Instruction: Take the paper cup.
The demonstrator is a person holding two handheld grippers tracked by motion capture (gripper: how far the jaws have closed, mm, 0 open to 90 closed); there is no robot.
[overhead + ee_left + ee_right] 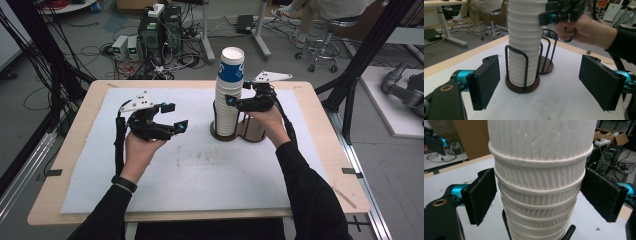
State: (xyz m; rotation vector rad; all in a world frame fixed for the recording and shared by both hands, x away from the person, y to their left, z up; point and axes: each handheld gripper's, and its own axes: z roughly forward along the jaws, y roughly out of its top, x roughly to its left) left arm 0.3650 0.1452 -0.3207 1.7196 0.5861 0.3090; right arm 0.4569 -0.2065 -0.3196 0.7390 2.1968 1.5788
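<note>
A tall stack of white ribbed paper cups, topped by a blue-printed cup, stands in a dark wire holder at the table's middle right. A second ring of that holder is empty. My right gripper is open and straddles the stack high up. In the right gripper view the cups sit between its pads, very close to both. My left gripper is open and holds nothing, hovering left of the stack. The left gripper view faces the stack and the holder's base.
A white mat covers the wooden table. Behind the table lie computers and cables on the floor, a wheeled stool with a seated person, and black frame posts at both sides.
</note>
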